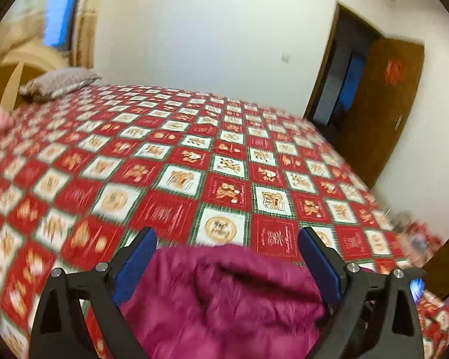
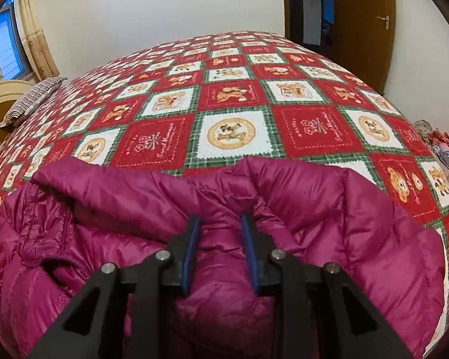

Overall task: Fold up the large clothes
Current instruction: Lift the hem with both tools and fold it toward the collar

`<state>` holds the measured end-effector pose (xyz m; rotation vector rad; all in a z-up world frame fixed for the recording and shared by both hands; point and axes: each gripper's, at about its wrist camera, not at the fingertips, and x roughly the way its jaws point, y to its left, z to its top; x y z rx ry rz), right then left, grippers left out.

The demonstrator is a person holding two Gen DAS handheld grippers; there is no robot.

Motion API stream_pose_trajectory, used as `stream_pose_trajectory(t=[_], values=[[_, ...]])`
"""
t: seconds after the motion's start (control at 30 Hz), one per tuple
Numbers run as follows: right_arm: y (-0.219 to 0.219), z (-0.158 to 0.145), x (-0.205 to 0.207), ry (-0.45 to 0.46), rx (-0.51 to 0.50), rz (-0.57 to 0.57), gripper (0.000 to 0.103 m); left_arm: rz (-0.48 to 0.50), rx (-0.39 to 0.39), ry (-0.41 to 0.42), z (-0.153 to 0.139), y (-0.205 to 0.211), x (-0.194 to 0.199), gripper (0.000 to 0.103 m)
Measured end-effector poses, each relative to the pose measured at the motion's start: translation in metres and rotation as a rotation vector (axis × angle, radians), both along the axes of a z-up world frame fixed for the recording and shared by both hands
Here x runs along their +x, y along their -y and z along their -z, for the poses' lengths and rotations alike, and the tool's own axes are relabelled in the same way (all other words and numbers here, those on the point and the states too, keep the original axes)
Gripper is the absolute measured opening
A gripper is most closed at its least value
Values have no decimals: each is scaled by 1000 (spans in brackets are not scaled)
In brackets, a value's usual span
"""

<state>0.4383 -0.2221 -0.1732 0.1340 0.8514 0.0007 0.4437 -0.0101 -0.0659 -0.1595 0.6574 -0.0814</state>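
My left gripper has its two blue pads spread wide apart above one magenta jacket. My right gripper has its pads narrowed on a fold of that jacket, which lies on the near edge of one bed. One pillow sits at the bed's head; one door stands beyond its far corner.

My left view was smeared with motion blur; the right was sharp. Warm room light, blue window glow, fisheye-bent edges.
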Motion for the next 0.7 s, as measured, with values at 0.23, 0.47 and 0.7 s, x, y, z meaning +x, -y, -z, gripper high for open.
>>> stream_pose_trajectory(t=[0.23,0.47,0.7], values=[[4,1,-4,17,46,-5,31,-10,203,-271,101,30,47,95],[6,0,-5,31,71,-17,34,-49,188,-261,130,22,29,97],[15,-12,-22,79,35,80,34,-50,193,-249,131,24,31,98]])
